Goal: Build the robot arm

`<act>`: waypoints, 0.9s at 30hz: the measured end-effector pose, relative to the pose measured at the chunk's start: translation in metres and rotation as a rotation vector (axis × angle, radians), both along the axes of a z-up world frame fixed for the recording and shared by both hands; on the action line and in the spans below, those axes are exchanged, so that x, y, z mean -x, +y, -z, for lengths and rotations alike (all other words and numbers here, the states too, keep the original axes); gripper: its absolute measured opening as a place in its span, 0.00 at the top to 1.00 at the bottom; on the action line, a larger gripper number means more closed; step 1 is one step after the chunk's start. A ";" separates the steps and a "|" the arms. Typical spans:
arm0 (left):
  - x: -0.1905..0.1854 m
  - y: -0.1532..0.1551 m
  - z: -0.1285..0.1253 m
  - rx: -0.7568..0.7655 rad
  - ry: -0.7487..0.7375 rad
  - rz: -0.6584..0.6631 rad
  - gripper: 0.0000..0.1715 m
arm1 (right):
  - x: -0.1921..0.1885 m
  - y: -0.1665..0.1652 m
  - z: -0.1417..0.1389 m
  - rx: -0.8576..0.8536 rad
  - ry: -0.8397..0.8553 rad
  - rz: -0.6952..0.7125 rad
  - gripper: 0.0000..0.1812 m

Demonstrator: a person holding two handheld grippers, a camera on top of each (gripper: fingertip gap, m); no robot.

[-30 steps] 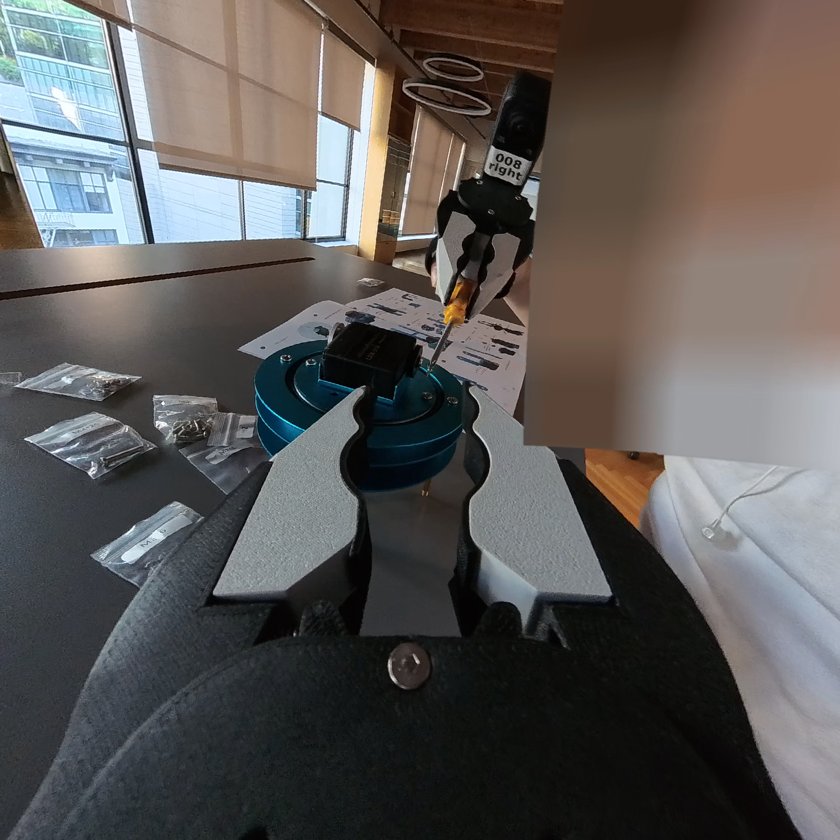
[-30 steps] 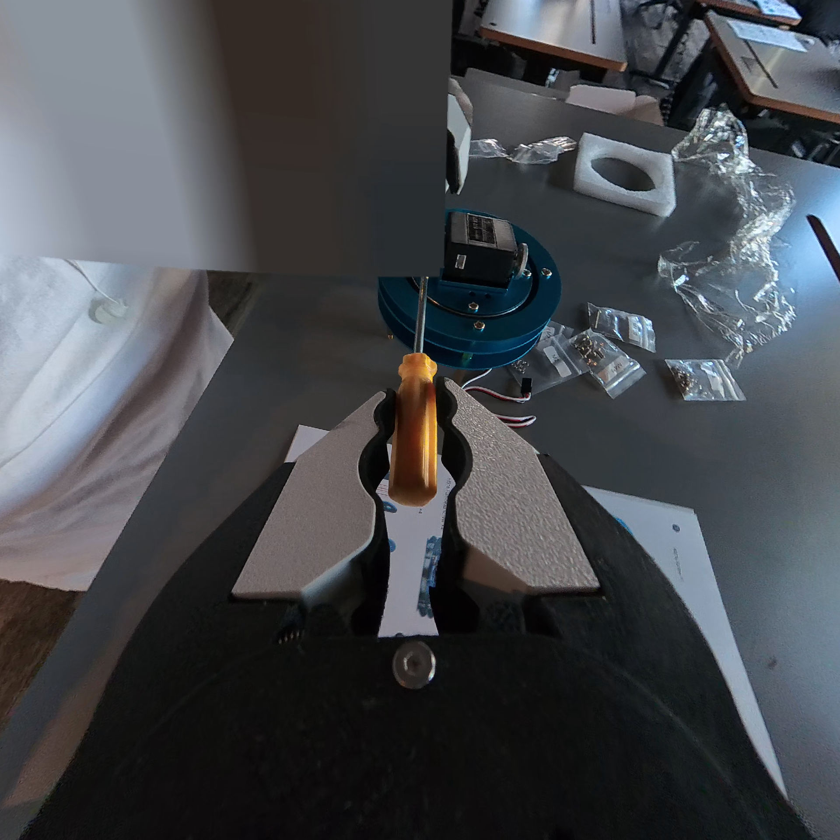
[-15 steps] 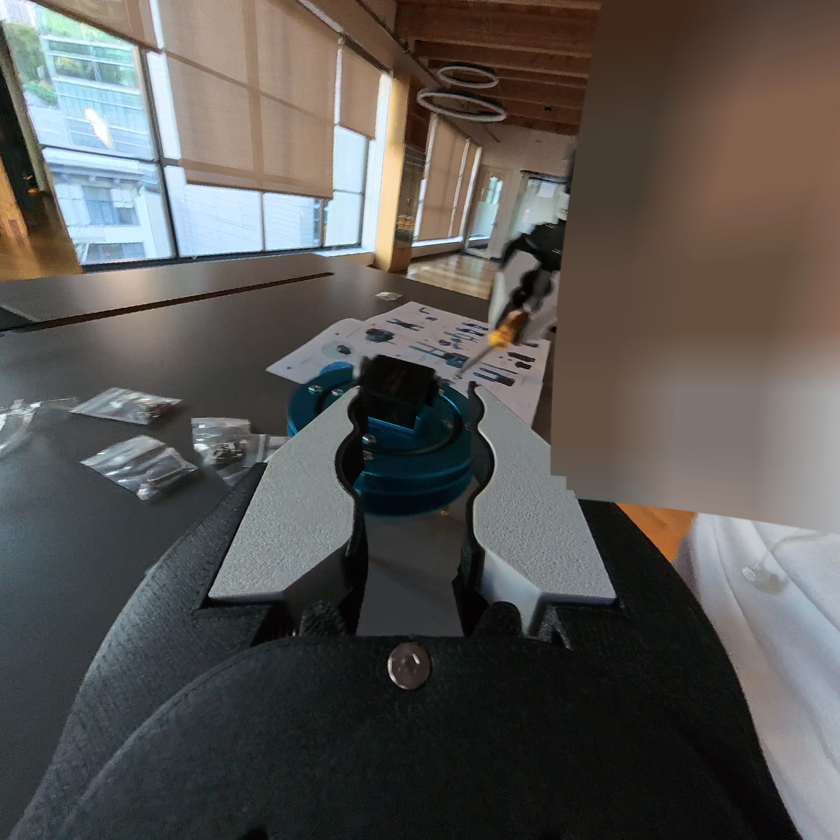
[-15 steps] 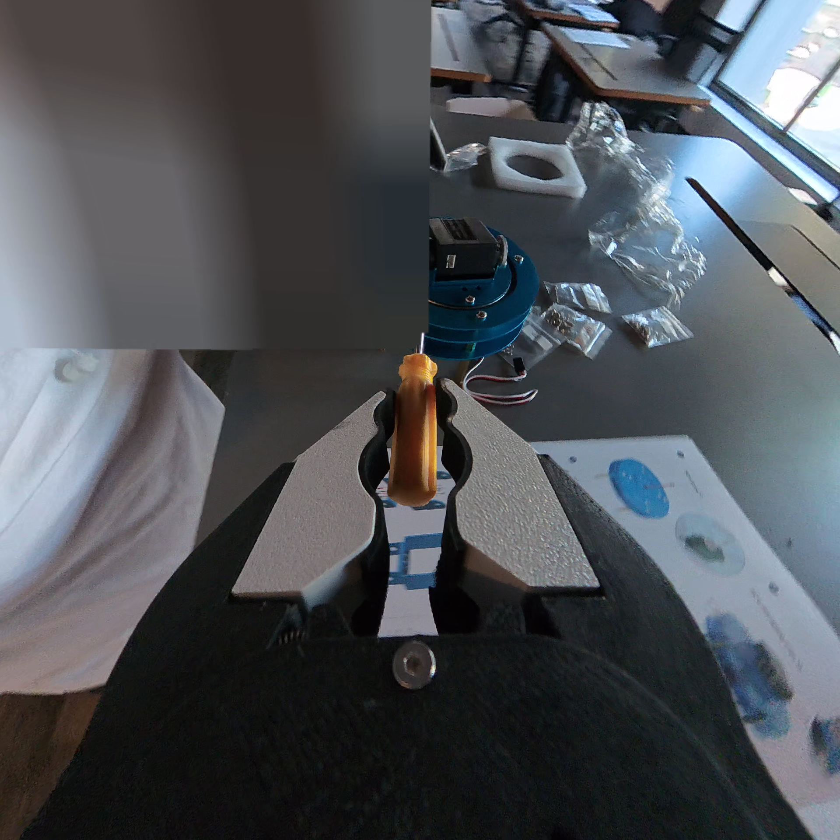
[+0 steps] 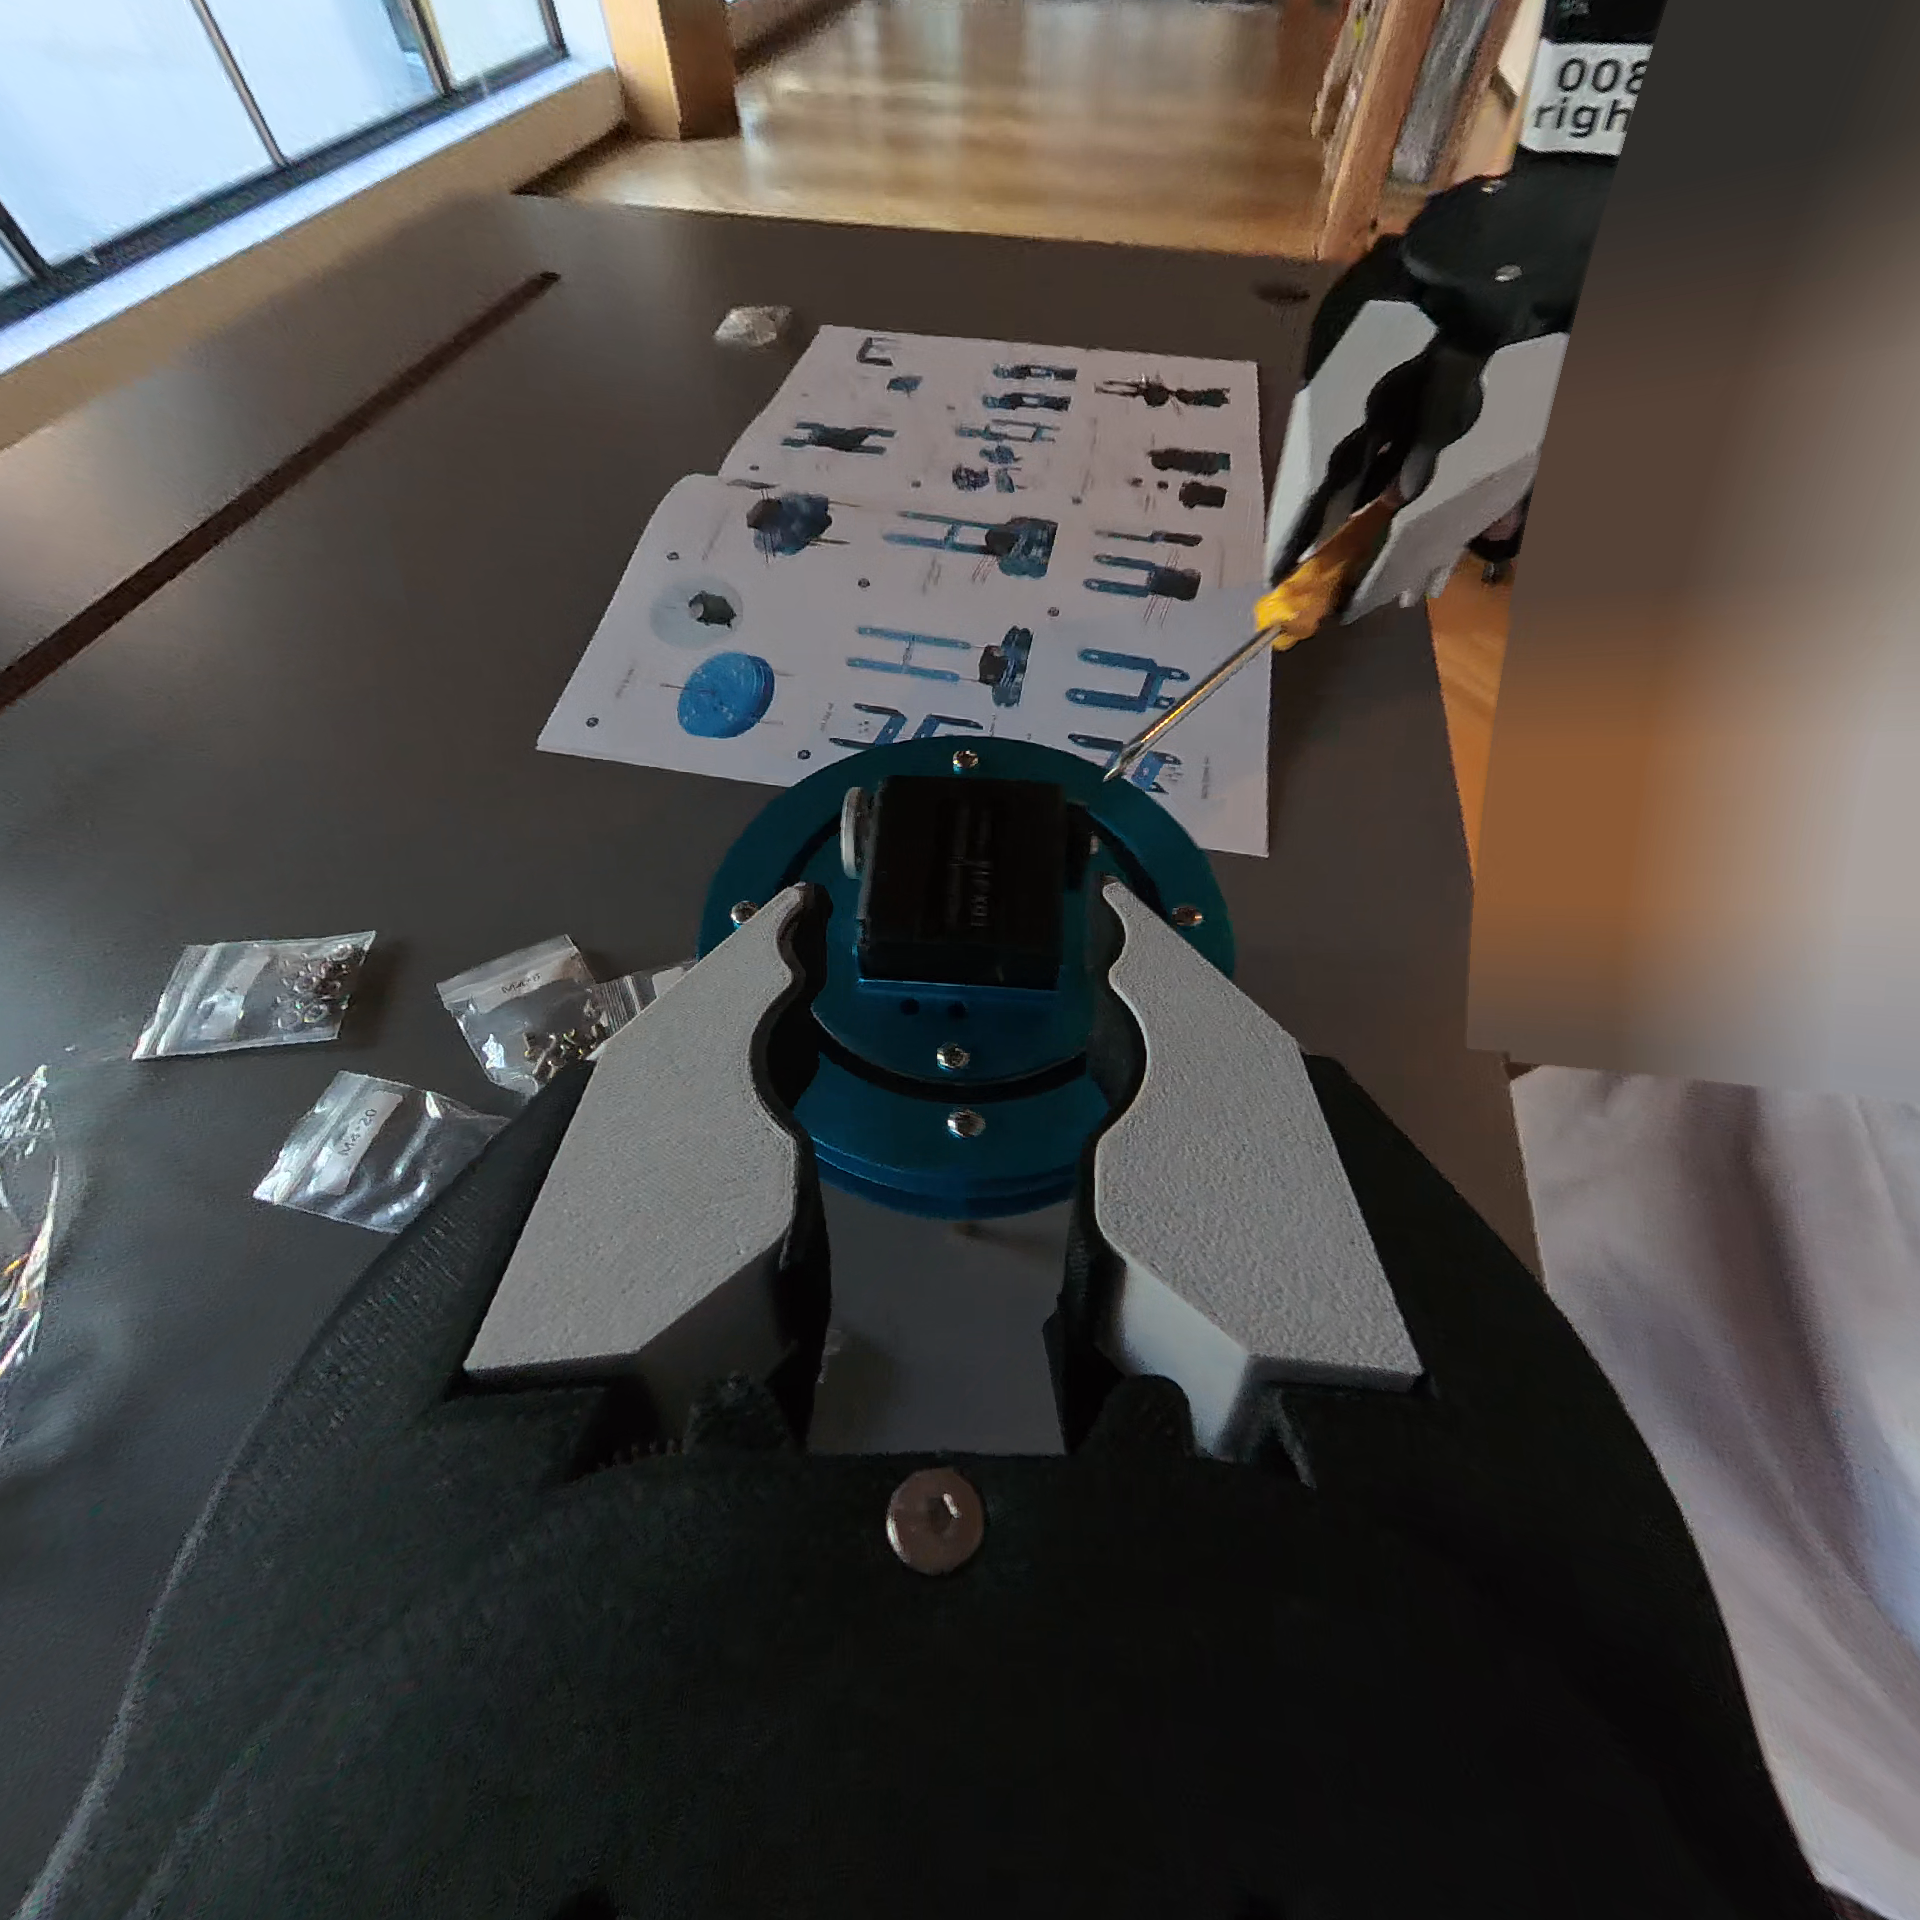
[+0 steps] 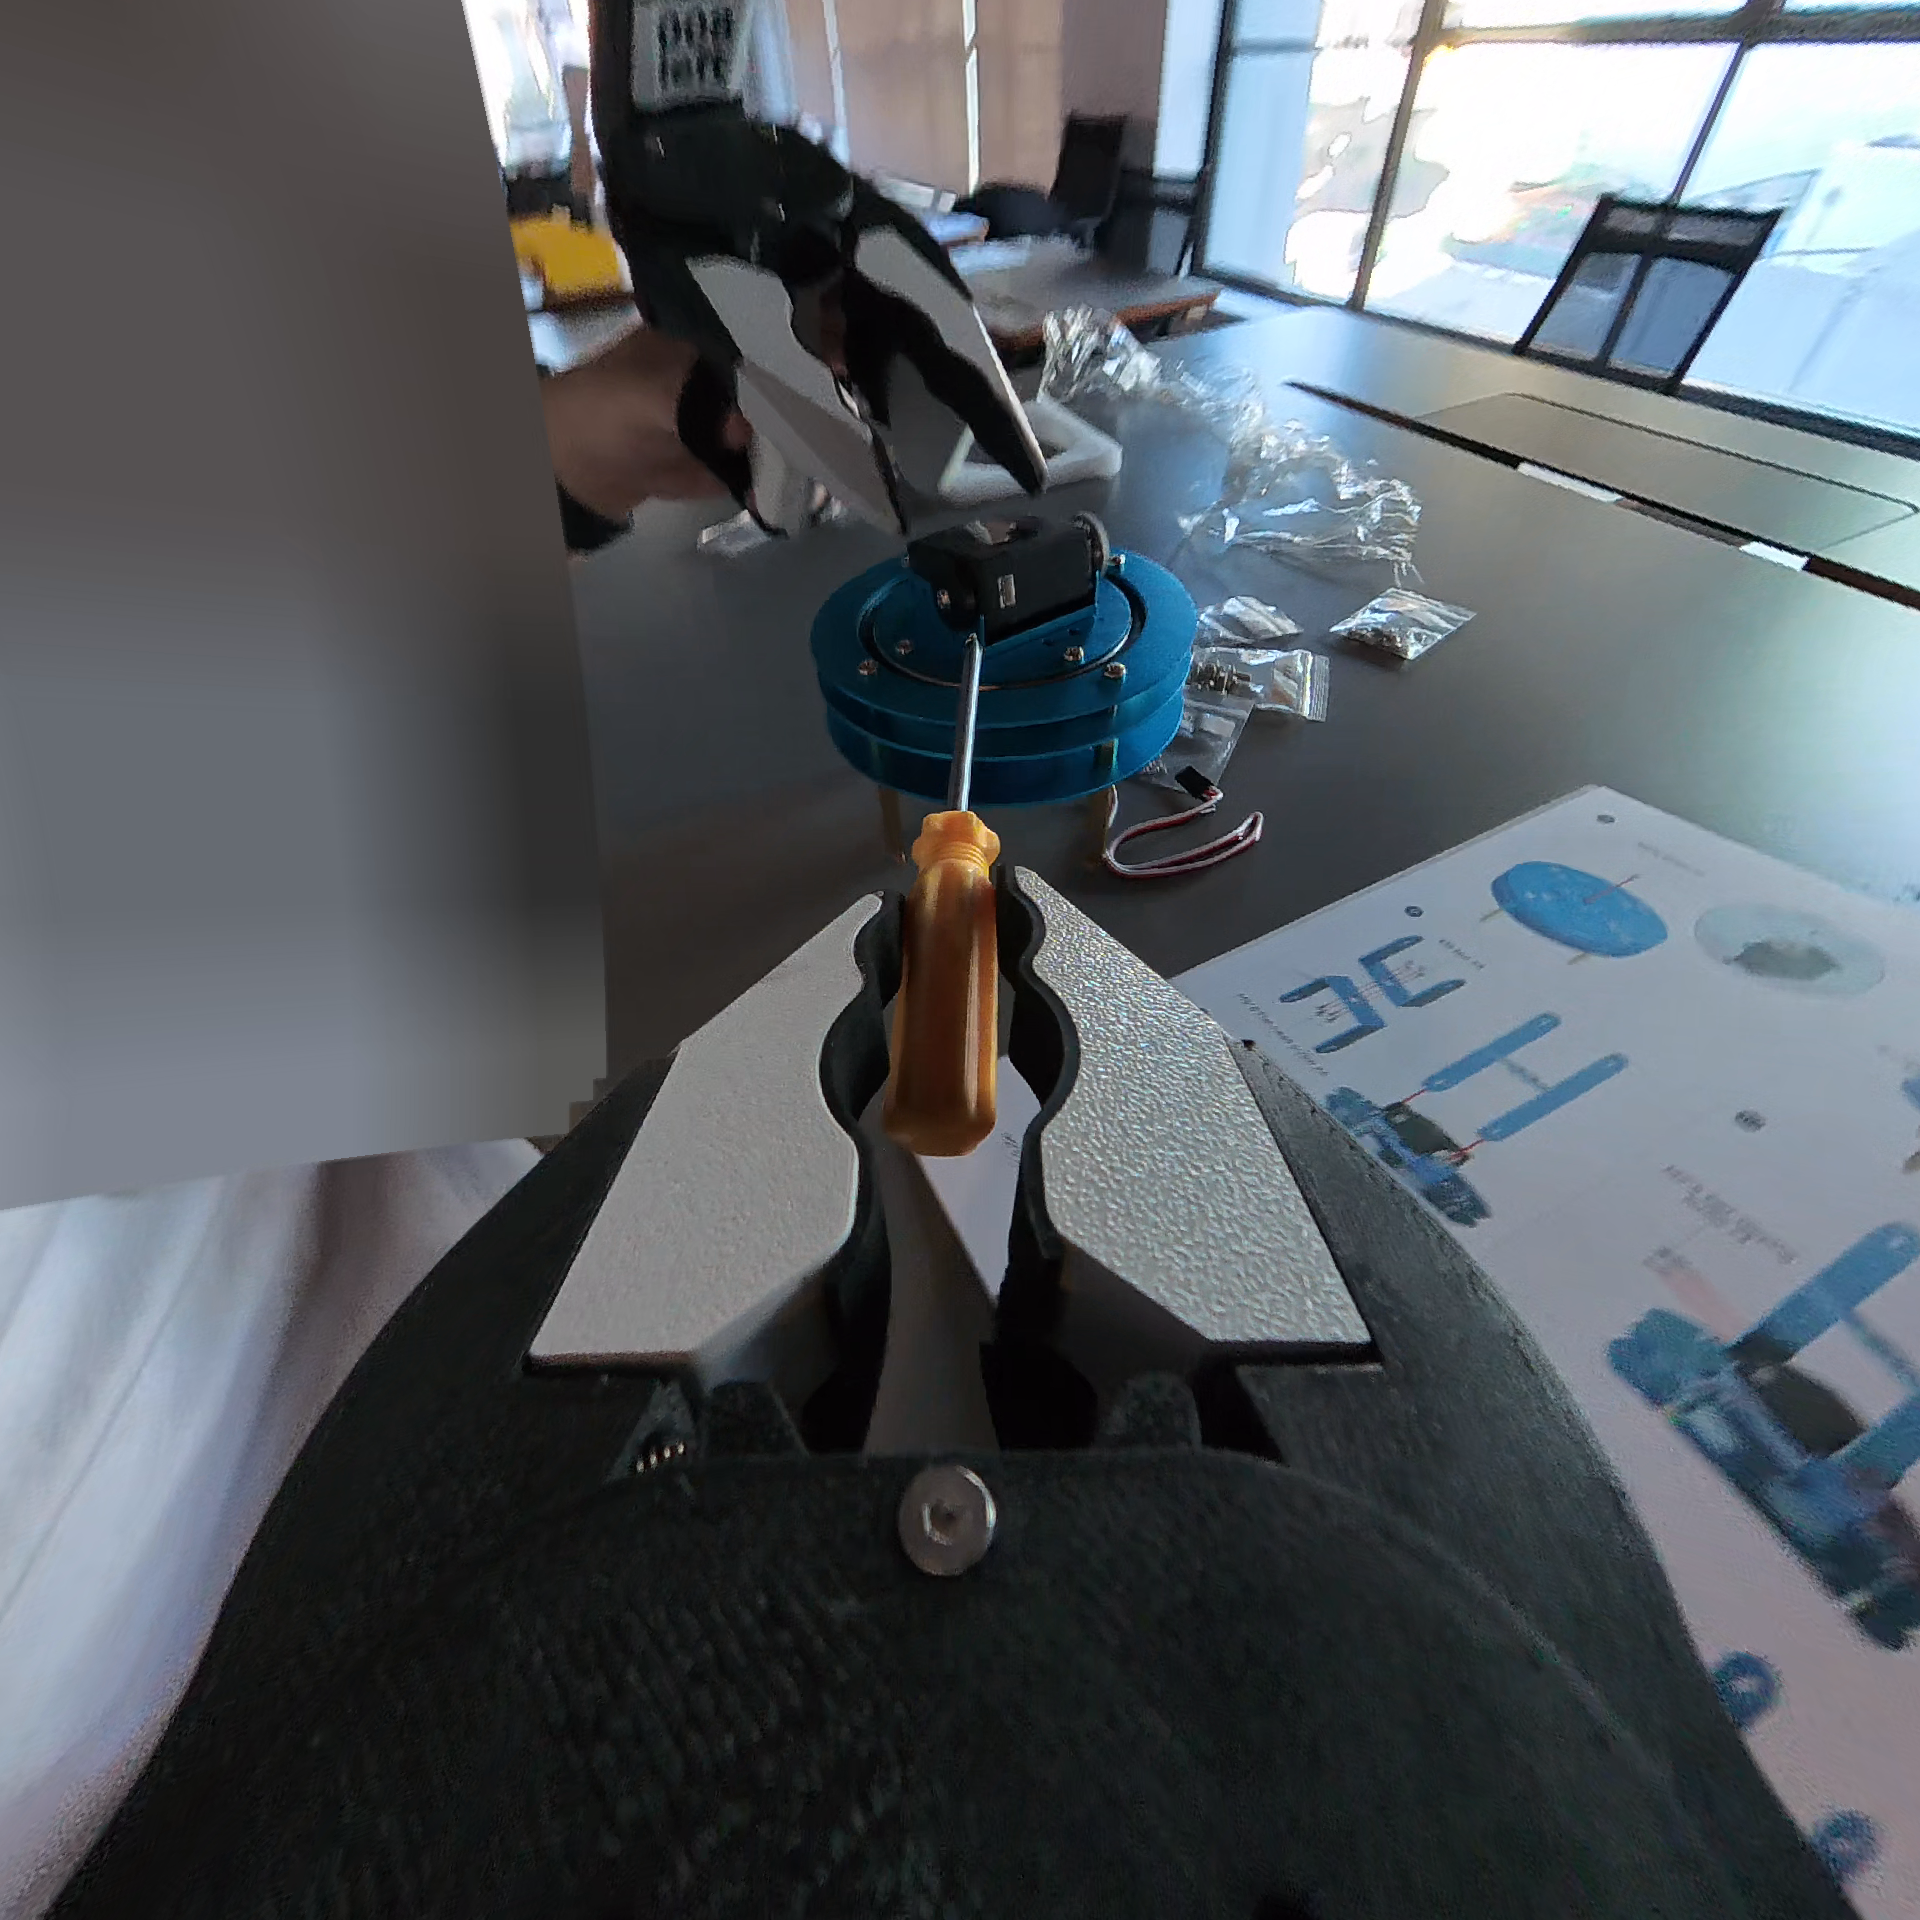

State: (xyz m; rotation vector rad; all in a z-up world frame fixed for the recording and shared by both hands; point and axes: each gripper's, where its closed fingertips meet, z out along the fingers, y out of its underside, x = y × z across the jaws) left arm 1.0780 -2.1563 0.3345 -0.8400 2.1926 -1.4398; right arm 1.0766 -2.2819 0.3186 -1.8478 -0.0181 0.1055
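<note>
A blue round base (image 5: 966,1143) on brass legs carries a black servo (image 5: 966,883) on top. My left gripper (image 5: 956,899) is open and hovers just above the servo, one finger on each side of it. It also shows in the right wrist view (image 6: 914,416), tilted down over the servo (image 6: 1008,577). My right gripper (image 6: 948,894) is shut on the orange handle of a screwdriver (image 6: 945,1018). The screwdriver's shaft points at the base (image 6: 1143,644) and its tip sits close beside the servo. In the left wrist view the right gripper (image 5: 1382,488) is at the far right.
A printed instruction sheet (image 5: 966,561) lies beyond the base. Several small bags of screws (image 5: 260,992) lie to the left. A white foam block (image 6: 1070,447), crumpled clear plastic (image 6: 1299,488) and a servo wire (image 6: 1184,831) lie around. A person in a white shirt (image 5: 1714,1351) sits at the table's edge.
My left gripper has risen and tipped down over the servo. My right gripper drew back with the screwdriver, dropped low, and now points its tip at the servo from the side.
</note>
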 end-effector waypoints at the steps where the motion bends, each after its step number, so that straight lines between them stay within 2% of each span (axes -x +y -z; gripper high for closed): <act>1: -0.002 0.000 0.001 -0.003 0.003 0.011 0.72 | 0.002 0.000 0.000 -0.015 0.021 0.012 0.91; 5: -0.003 -0.002 0.008 -0.044 0.035 0.050 0.71 | 0.005 0.000 0.000 -0.049 0.069 0.068 0.91; 9: -0.003 -0.005 0.012 -0.058 0.043 0.066 0.76 | 0.010 -0.002 0.003 -0.067 0.101 0.116 0.91; 16: -0.006 -0.009 0.020 -0.061 0.081 0.061 0.72 | 0.019 -0.001 0.008 -0.100 0.165 0.165 0.91; 18: -0.006 -0.014 0.022 -0.071 0.080 0.074 0.68 | 0.019 -0.002 0.009 -0.106 0.178 0.182 0.91; 22: -0.008 -0.011 0.022 -0.073 0.050 0.051 0.71 | 0.020 -0.004 0.010 -0.112 0.179 0.200 0.91; 23: -0.008 -0.011 0.023 -0.071 0.048 0.047 0.70 | 0.021 -0.004 0.009 -0.115 0.180 0.200 0.91; 24: -0.011 -0.008 0.023 -0.077 0.034 0.023 0.63 | 0.022 -0.005 0.009 -0.116 0.179 0.200 0.91; 27: -0.014 0.001 0.021 -0.109 0.020 -0.008 0.54 | 0.022 -0.005 0.009 -0.113 0.170 0.205 0.91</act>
